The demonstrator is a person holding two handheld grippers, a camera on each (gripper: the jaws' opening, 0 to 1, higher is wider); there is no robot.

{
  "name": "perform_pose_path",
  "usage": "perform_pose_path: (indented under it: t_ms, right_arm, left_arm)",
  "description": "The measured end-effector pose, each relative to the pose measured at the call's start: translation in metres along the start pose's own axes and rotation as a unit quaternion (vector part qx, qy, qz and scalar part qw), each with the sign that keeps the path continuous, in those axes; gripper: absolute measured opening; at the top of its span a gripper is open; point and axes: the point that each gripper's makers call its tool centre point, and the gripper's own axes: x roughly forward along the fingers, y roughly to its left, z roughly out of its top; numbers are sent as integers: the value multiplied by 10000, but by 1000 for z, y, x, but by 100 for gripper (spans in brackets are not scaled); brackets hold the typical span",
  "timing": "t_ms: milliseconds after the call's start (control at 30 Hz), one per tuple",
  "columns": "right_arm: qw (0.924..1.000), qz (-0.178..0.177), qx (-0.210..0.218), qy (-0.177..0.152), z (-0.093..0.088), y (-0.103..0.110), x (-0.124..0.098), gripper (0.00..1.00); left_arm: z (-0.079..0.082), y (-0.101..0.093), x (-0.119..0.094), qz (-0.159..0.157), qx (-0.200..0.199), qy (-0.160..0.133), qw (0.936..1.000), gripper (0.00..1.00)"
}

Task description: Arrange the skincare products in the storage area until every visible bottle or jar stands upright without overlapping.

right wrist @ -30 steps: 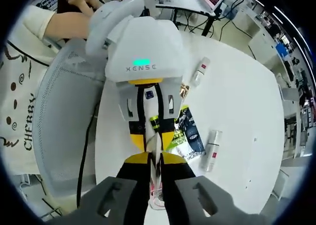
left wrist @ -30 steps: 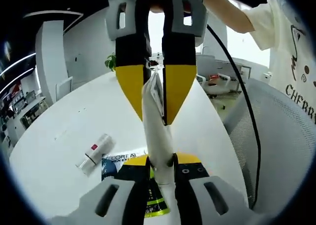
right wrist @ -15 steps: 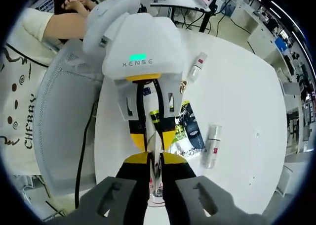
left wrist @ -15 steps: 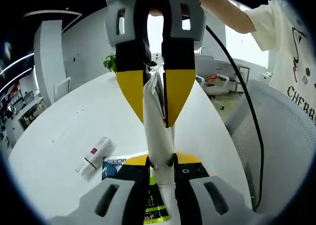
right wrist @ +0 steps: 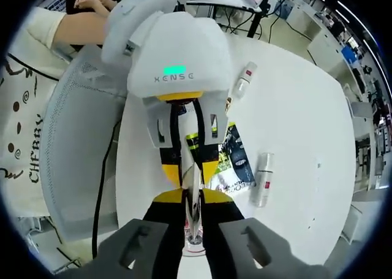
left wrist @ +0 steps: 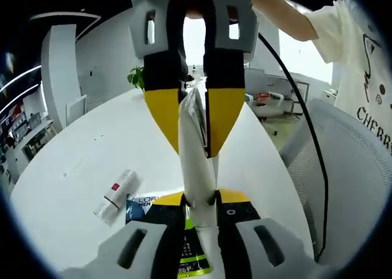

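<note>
Tube (left wrist: 195,162) hangs above the table (left wrist: 92,162), pinched at opposite ends by the left gripper (left wrist: 200,200) and right gripper (left wrist: 195,122); uneven release could drop it onto the sachets (right wrist: 229,162).

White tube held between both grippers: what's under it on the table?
Under the white tube, a dark L'Oreal packet with a yellow-green one lies flat on the white table. The tube and left gripper cover their middle, so anything beneath there is hidden.
</note>
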Motion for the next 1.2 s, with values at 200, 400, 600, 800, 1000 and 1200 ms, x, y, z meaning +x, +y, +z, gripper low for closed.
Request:
perform_pose_path:
  t_ms: [200, 400, 600, 800, 1000, 1200]
  right_arm:
    - [10000, -8, 1, -2, 0, 1, 1, 11]
    - [9998, -175, 18, -7, -1, -5, -1, 19]
    - [9994, -336, -58, -50, 1, -7, -2, 33]
    - [9990, -440, 10, -98, -2, -8, -3, 45]
    - [9983, -549, 112, -190, -7, -5, -6, 54]
    - [9973, -636, 228, -290, -10, -4, -7, 69]
  left_arm:
    - [3, 0, 0, -1, -177, -111, 9998, 17]
    - [5, 3, -1, -27, -189, -189, 9996, 20]
    - [0, 2, -7, -2, -258, -99, 9996, 25]
    - [0, 2, -18, 155, -330, -54, 9993, 29]
    - [-7, -1, -27, 268, -380, 67, 9989, 36]
    - [-10, -4, -38, 354, -502, 137, 9980, 41]
